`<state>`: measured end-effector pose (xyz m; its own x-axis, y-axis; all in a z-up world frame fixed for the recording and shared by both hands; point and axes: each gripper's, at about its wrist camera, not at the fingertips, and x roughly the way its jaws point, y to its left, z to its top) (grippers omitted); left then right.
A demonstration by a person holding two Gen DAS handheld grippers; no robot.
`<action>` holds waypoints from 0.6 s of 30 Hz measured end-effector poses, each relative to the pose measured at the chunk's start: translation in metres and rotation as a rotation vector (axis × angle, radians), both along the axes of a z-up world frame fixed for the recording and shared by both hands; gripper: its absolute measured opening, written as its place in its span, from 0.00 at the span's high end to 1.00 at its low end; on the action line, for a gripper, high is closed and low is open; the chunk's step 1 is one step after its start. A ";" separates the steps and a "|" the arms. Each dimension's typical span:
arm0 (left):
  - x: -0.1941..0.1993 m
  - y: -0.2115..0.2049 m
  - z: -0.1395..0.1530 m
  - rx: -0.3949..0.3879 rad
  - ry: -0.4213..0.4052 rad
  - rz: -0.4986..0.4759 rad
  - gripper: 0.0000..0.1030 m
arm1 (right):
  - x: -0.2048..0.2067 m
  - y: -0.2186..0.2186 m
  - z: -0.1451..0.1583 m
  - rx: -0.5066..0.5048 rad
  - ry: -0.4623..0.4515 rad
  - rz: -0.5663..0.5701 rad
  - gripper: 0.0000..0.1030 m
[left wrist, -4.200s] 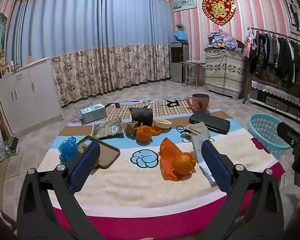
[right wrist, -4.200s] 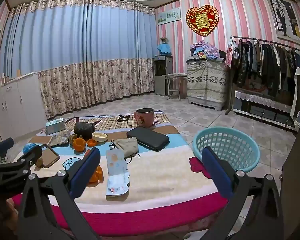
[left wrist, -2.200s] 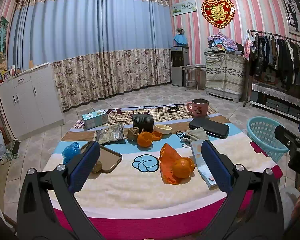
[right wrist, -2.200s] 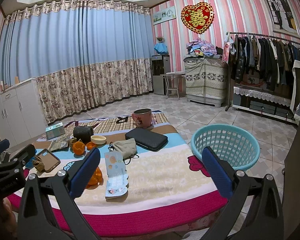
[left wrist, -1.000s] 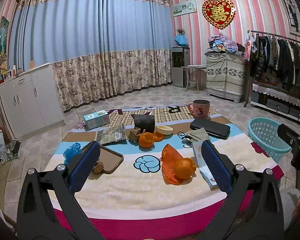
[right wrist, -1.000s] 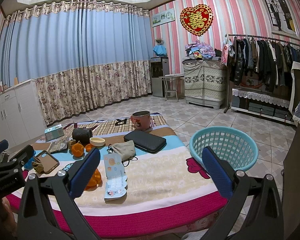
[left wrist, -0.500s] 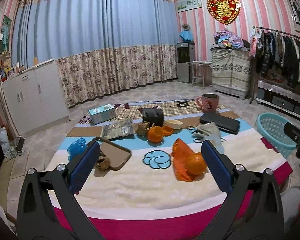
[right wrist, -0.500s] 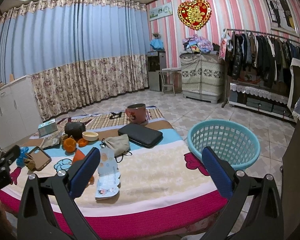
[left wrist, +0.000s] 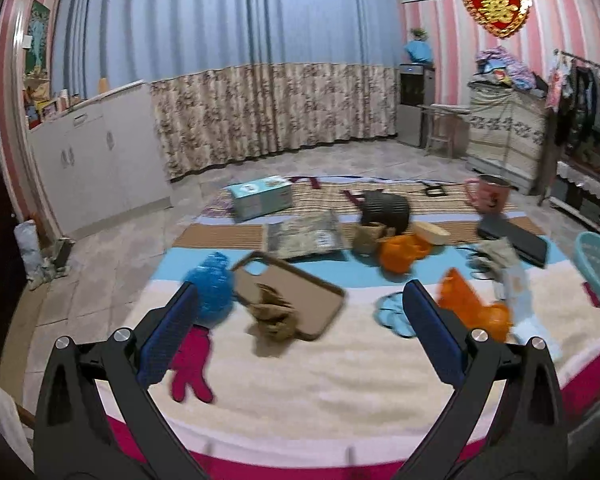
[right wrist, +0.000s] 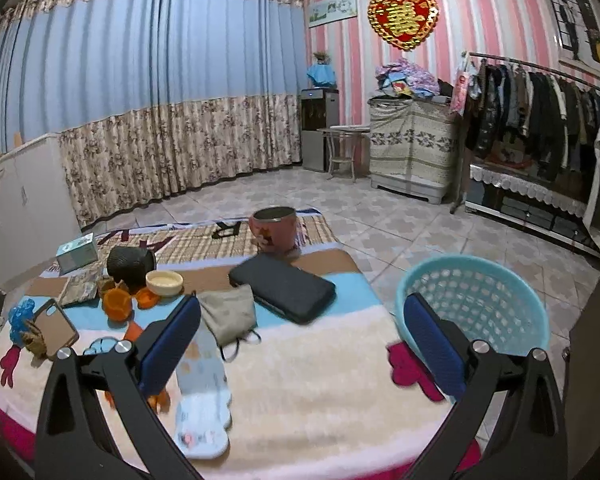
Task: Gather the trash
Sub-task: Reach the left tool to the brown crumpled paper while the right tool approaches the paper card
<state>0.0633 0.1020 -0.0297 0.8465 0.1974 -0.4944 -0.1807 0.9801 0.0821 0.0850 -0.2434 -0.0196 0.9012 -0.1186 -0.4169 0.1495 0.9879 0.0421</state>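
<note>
Trash lies scattered over the blanket-covered surface, and none of it is yet gripped. Nearest the left tongs, which hang wide open and empty above the near edge, sits a crumpled brown wad resting half on a brown phone case, framed almost squarely between the fingers. Just left of it is a crumpled blue wrapper, partly behind the left finger. To the right lie orange peel scraps and a pale printed packet, the latter close below the right tongs, which are likewise spread wide and hold nothing. Farther back are another cluster of peel, a small cream bowl, a grey pouch, a dark wallet-like case, a round black object, a flat patterned packet, a tissue box and a pink mug. The turquoise basket stands on the floor off the right edge, just beyond the right tongs.

The step in hand looks like the approach to a first pick, most likely the brown wad by the left tongs. The left view is motion-blurred, so exact alignment is hard to judge. The next move calls for lowering onto the wad, closing on it without pinching the phone case beneath, then carrying it across to the basket.
</note>
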 end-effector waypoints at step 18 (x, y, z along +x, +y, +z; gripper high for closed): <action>0.066 0.028 -0.067 -0.003 0.151 0.030 0.16 | 0.053 0.006 -0.046 -0.024 0.129 -0.004 0.04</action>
<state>0.1295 0.1296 -0.0964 0.7561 0.2196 -0.6164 -0.1957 0.9748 0.1073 0.1380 -0.2375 -0.0659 0.8395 -0.1337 -0.5267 0.1562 0.9877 -0.0018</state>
